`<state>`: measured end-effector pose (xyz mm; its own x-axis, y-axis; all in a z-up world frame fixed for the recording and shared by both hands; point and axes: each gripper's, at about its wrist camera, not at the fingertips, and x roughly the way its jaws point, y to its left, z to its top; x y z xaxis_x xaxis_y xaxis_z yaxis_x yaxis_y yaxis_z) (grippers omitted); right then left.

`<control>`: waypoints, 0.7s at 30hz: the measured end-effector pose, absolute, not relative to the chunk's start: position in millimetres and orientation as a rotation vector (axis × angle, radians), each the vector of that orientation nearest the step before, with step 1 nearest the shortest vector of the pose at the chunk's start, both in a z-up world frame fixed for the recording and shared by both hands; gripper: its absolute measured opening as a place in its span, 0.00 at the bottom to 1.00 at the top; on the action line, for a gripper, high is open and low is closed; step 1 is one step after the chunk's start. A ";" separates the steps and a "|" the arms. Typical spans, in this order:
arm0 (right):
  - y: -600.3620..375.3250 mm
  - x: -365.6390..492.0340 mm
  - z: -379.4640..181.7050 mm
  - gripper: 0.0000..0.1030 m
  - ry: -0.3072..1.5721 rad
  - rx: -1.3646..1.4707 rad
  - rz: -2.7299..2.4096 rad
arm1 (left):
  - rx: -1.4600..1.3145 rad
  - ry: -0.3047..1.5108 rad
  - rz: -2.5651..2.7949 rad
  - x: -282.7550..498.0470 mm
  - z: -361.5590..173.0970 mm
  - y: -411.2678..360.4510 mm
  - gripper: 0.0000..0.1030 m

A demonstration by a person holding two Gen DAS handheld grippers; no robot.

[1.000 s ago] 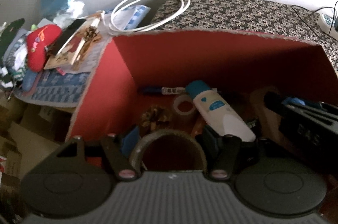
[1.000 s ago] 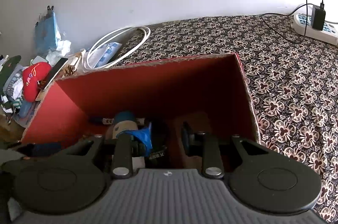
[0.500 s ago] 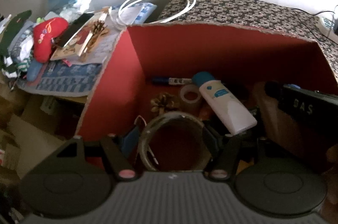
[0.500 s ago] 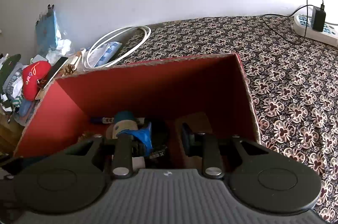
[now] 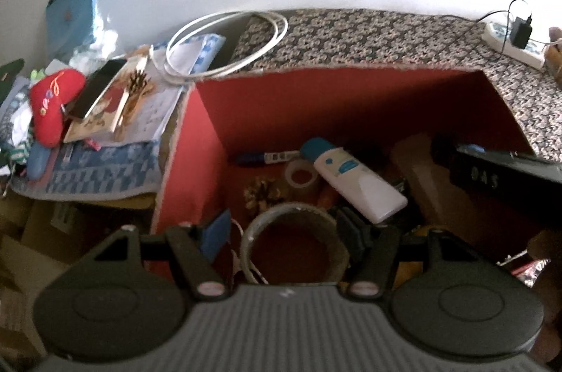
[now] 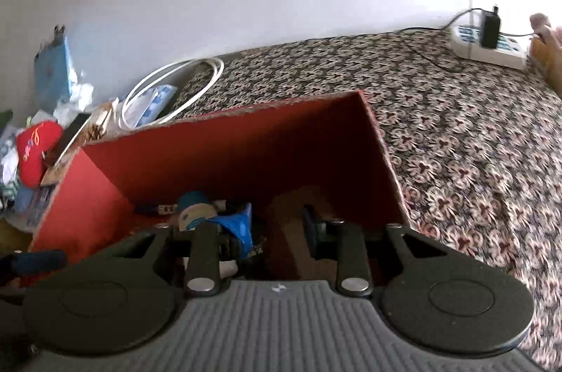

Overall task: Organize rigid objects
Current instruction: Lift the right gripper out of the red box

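Note:
A red open box (image 5: pixel 316 105) (image 6: pixel 224 157) stands on a patterned cloth. Inside lie a large tape roll (image 5: pixel 295 243), a white bottle with a teal cap (image 5: pixel 354 180), a small clear tape roll (image 5: pixel 302 175), a blue marker (image 5: pixel 267 157) and a pine cone (image 5: pixel 261 193). My left gripper (image 5: pixel 286 236) is open above the box, its fingers standing apart on either side of the large tape roll. My right gripper (image 6: pixel 279 224) is open and empty over the box's right half; the bottle cap (image 6: pixel 193 203) shows just ahead of its left finger.
Left of the box lies clutter: a red plush (image 5: pixel 52 105), a book and phone (image 5: pixel 105 94), a coiled white cable (image 5: pixel 224 41). A power strip with a charger (image 6: pixel 488 38) sits far right on the patterned cloth (image 6: pixel 456 126). The other gripper's black body (image 5: pixel 491 171) lies over the box's right side.
My left gripper has opened and drawn up and back, leaving the large tape roll in the box. My right gripper has lifted and pulled back a little.

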<state>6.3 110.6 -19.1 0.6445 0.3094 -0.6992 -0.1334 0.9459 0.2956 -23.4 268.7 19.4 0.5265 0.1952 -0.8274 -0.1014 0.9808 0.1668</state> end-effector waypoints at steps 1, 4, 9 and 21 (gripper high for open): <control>110.5 2.9 -16.7 0.13 0.836 0.227 0.239 | 0.107 0.997 0.173 -24.0 21.7 269.6 0.64; 108.9 -7.8 -7.1 0.14 0.833 0.245 0.216 | 0.110 0.980 0.154 -27.0 28.6 272.8 0.64; 99.7 -22.1 12.9 0.14 0.832 0.281 0.176 | 0.115 0.943 0.109 -33.6 43.4 270.1 0.65; 13.6 -62.7 40.9 0.16 0.756 0.296 -0.062 | 0.143 0.838 -0.097 -47.5 79.3 197.2 0.72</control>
<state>-62.7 13.6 40.9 0.7280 0.0504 -0.6837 0.1615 0.9566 0.2424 -47.5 197.2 79.3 0.6653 -0.0296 -0.7460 0.1422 0.9859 0.0878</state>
